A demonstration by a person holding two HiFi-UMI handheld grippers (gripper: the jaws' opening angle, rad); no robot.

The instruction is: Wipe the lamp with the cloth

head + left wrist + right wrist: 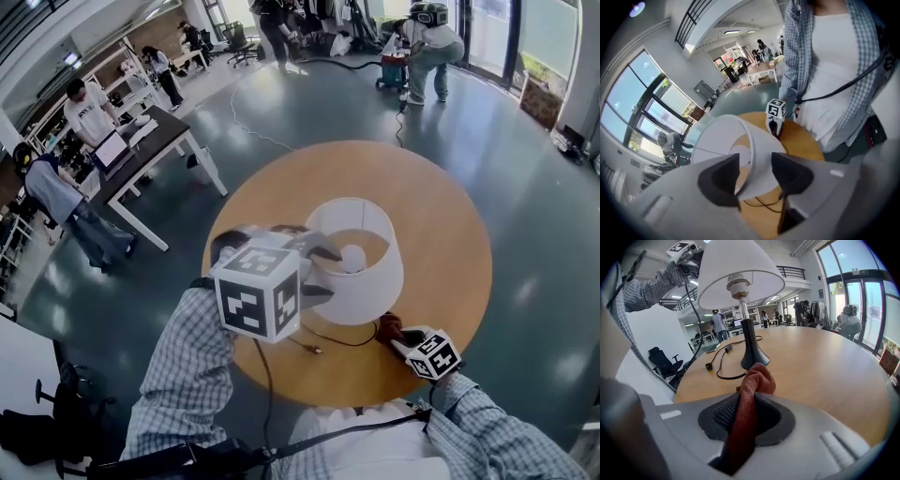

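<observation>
head view: left gripper (322, 272) fingers (324, 251) are motion-blurred, and its marker cube (258, 298) covers the shade (370, 281) at its near-left wall plus a patch of bench (441, 225). lamp base (751, 357) sits hidden under the shade there. cloth (386, 328) shows only as a small red lump at the right gripper (398, 339), the rest is buried in the grip. right gripper view cuts off the shade top at the frame edge. left gripper view: can't tell if the fingers touch the shade wall

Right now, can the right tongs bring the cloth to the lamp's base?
Probably yes. The right tongs grip the cloth, and only table lies before the base; the cord curls off to one side.
</observation>
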